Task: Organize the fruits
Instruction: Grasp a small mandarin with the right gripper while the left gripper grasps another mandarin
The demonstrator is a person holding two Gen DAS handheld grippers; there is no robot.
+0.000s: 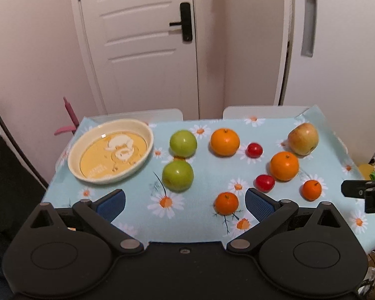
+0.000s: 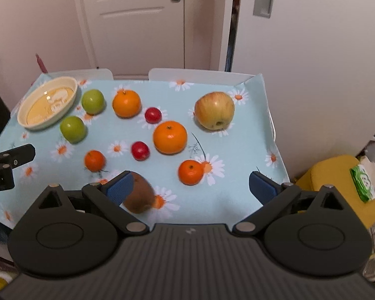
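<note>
I am holding both grippers wide and empty: my right gripper is hovering nearest the kiwi, lying just beside its left finger; the bowl is sitting far left, nearer my left gripper.

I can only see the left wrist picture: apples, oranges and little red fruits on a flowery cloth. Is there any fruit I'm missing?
Observer: Yes. A brown fruit, likely a kiwi, lies at the near edge, partly hidden behind the left finger of the right gripper.
Operator: Is that gripper holding it?
Observer: No, its jaws are wide open with nothing between them.
Operator: Anything else off to that side?
Observer: A yellow seat with a green packet on it.
</note>
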